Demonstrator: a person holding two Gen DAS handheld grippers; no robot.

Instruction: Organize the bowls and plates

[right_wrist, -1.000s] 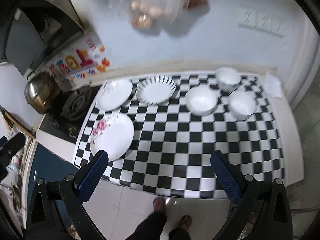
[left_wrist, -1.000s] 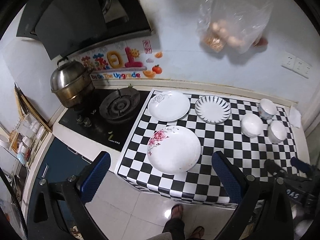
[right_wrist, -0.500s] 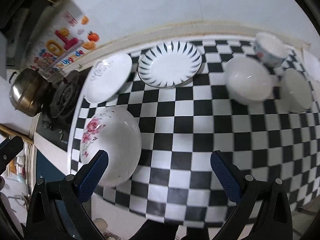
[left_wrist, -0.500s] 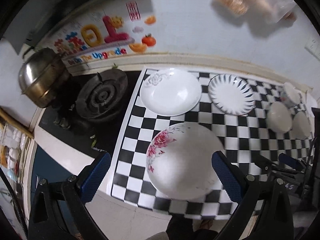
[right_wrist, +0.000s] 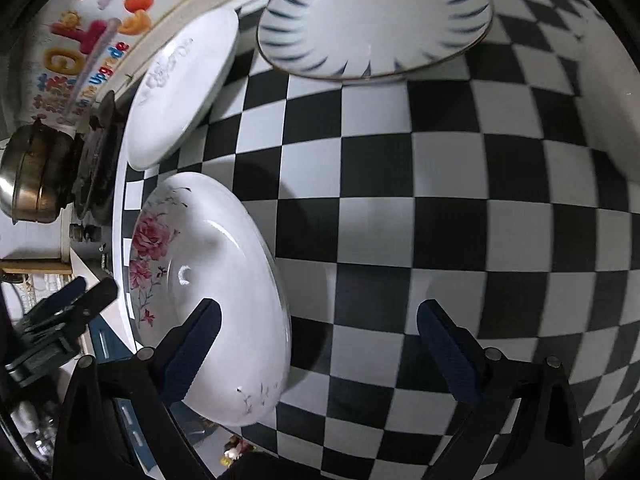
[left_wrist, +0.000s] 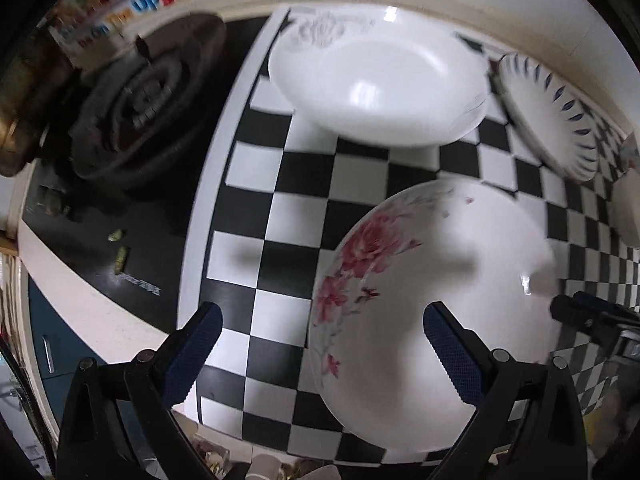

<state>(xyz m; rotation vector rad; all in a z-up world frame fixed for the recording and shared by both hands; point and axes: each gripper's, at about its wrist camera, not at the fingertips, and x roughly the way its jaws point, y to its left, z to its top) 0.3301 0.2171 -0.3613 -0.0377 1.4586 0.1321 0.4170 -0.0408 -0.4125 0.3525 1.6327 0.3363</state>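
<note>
Both grippers low over the checkered countertop (right_wrist: 400, 200) rn, kinda motion-blurred. Left gripper (left_wrist: 320, 344) has its jaws spread wide w/ nothing pinched, straddling the left rim of the pink-flower plate (left_wrist: 432, 320): its right finger sits over the plate's middle, the left one over bare checks. Can't tell if anything's actually touching the plate. Right gripper (right_wrist: 318, 336) is spread too, nothing between the pads, tho its jaws have just been closing a tad; its left finger overlaps the near right part of the same flower plate, the other finger is over bare checks. In the left wrist view its tips poke in at the plate's right edge. Other dishes: white plate w/ grey embossed pattern (left_wrist: 380, 84) at the back near the gas burner (left_wrist: 144, 92), blue-petal plate (right_wrist: 374, 20) just beside it to the right, not touching afaict. A white bowl (left_wrist: 628, 208) barely peeks in at the right edge of the left view. Steel pot (right_wrist: 34, 176) sits by the burner, colourful wall sticker (right_wrist: 80, 52) behind it
</note>
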